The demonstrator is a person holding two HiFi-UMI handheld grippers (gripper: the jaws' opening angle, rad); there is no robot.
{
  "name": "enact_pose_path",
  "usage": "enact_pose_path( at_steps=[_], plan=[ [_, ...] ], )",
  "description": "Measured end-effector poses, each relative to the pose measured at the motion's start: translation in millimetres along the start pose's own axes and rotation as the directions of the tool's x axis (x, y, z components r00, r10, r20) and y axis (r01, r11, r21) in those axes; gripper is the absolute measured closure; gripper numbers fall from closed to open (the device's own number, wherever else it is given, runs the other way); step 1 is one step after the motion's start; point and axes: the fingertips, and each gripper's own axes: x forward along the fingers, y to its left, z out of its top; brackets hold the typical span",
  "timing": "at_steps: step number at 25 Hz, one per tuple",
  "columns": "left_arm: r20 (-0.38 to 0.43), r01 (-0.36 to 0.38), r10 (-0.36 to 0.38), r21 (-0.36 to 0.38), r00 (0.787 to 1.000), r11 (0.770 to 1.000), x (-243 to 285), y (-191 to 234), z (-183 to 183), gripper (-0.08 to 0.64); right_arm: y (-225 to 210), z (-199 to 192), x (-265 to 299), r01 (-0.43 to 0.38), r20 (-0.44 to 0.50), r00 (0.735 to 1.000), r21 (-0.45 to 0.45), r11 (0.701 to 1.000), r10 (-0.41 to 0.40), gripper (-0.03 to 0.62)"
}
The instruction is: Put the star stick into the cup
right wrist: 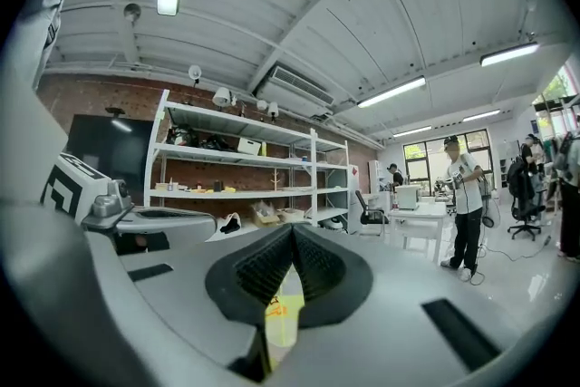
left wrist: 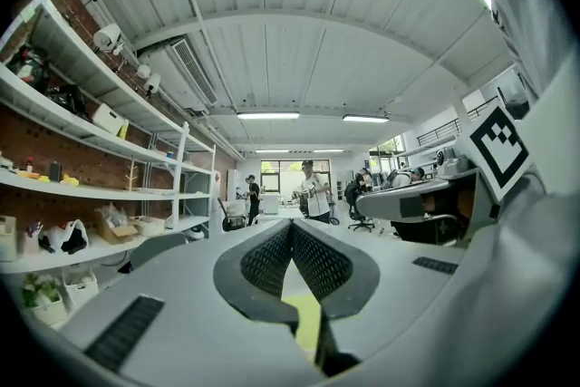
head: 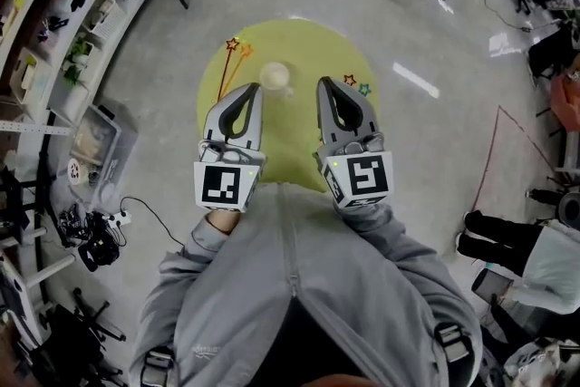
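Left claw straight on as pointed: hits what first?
Probably the small pale cup on the round yellow-green table, just past the shut left claw; depth unclear, it may pass over.

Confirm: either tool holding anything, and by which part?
Nothing held. Left tool and right tool are both shut, empty; star sticks lie on the table.

**Cup and star sticks: all on the table, none touching**

The cup [head: 275, 77] is pale cream, standing upright with its open mouth facing up, near the far middle of the round yellow-green table [head: 308, 45]. Just left of it, two star sticks [head: 227, 71] lie flat with their thin stems close together. A red-outlined star [head: 233, 43] and an orange star [head: 245, 51] are at the far ends. Off to the cup's right, near the table edge, are a reddish star [head: 349, 80] and a green star [head: 363, 90]. Can't make out their stems.
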Motion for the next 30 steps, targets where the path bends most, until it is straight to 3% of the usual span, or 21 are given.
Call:
enact_pose_path(
  at_steps=[7, 30],
  plan=[
    [0.01, -0.009, 0.009, -0.016, 1.0, 1.0, -17, -8, 21, 0.545, 22, 23, -19, -0.035, 0.036, 0.999, -0.076, 0.996, 0.038, 0.56],
    [-0.021, 0.025, -0.025, -0.009, 0.999, 1.0, -13, -26, 11, 0.545, 29, 18, -19, -0.103, 0.043, 0.994, -0.042, 0.994, 0.105, 0.561]
  ],
)
